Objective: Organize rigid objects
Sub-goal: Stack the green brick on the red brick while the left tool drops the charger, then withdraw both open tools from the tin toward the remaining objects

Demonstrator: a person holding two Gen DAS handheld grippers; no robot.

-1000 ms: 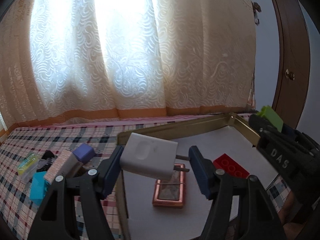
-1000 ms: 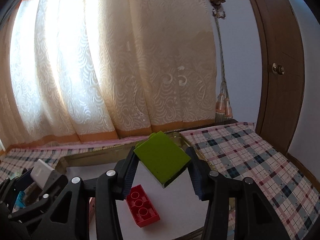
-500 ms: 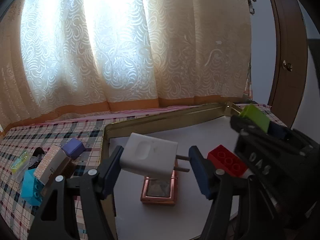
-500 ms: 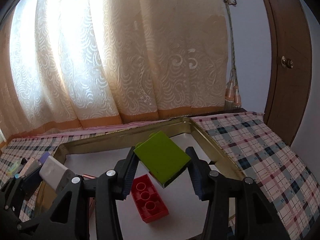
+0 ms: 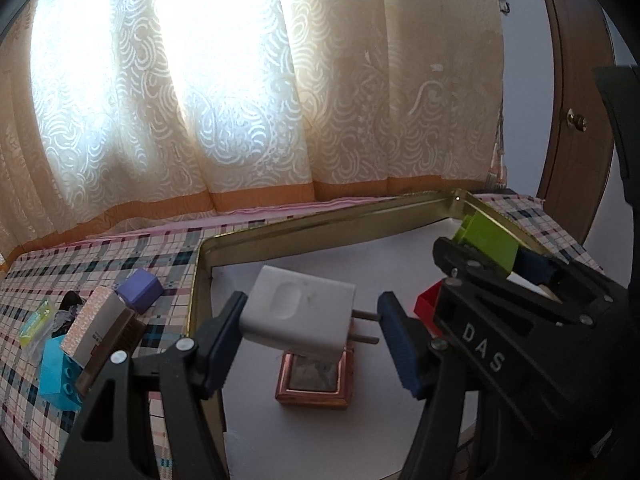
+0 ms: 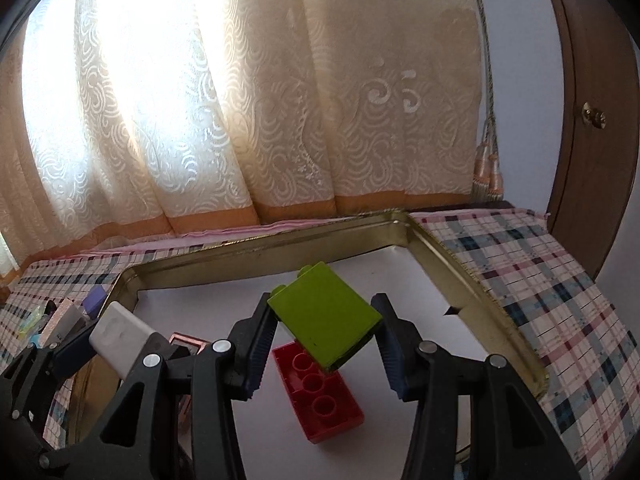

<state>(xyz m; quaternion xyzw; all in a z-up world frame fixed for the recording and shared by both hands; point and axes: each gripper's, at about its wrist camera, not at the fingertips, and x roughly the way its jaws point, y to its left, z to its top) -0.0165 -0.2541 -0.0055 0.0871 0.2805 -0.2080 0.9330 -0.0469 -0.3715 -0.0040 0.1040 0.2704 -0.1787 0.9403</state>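
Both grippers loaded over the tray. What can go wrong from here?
1. The charger hangs over the copper box; released here, it may land on it and tip.
2. The green block is held tilted over the red block; it could bounce off.
3. The left gripper and right gripper are close and may collide.

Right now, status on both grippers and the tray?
Left gripper shut on white charger, above copper box. Right gripper shut on green brick, above red brick. Both over gold tray.
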